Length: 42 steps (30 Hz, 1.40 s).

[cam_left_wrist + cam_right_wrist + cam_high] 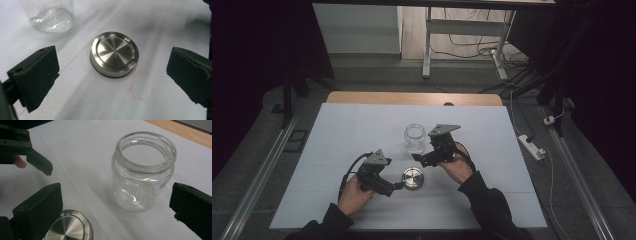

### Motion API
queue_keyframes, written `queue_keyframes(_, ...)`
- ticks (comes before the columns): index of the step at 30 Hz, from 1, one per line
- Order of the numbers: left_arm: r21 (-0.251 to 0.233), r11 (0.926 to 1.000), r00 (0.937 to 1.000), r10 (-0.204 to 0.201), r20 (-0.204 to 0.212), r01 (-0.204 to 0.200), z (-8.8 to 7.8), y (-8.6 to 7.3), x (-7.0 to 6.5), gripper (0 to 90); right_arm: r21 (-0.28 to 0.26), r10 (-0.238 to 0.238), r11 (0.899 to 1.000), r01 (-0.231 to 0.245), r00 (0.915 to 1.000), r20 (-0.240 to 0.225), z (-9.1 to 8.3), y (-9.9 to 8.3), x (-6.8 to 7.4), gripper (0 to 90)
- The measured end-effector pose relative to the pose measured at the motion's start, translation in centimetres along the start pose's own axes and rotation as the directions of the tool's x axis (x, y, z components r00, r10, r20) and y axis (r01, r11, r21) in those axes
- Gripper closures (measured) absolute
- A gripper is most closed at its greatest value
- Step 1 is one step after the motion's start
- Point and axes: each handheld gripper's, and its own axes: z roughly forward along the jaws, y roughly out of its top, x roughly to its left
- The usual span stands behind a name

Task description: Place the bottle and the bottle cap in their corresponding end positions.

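So the count: one glass jar (415, 138), one steel lid (413, 178), two grippers, all on one white table (342, 130). The jar stands upright and open near the middle of the table, and the lid lies flat just in front of it, well apart from the mouth. Left gripper (398, 186) sits right beside the lid, jaws spread wide with nothing between them. Right gripper (416, 158) hangs beside the jar, jaws also wide and empty. The left gripper view gets the lid's recessed brushed top and a faint red rectangle (139, 84) on the table beside it. The right gripper view gets the jar's threaded rim and a wooden strip (185, 131) behind.
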Motion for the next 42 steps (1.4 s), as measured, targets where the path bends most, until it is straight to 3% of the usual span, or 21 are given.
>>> queue_keyframes(12, -0.038, 0.9987, 0.9994, -0.034, -0.001, 0.034, -2.1, -0.7, 0.1, 0.0, -0.014, 0.001, 1.000, -0.001, 1.0000, -0.009, -1.6, -0.9, 1.0, 0.0)
queue_keyframes(32, -0.051, 0.9967, 0.9964, -0.065, -0.054, 0.063, -5.3, -3.1, 0.1, 0.0, 0.010, -0.042, 0.999, 0.042, 0.9990, -0.013, -3.4, -2.9, 2.8, 0.0)
queue_keyframes(42, -0.057, 0.9947, 0.9926, -0.090, -0.082, 0.085, -6.9, -4.3, 0.0, 0.0, 0.000, -0.025, 1.000, 0.025, 0.9997, 0.003, -4.9, -3.9, 2.9, 0.0)
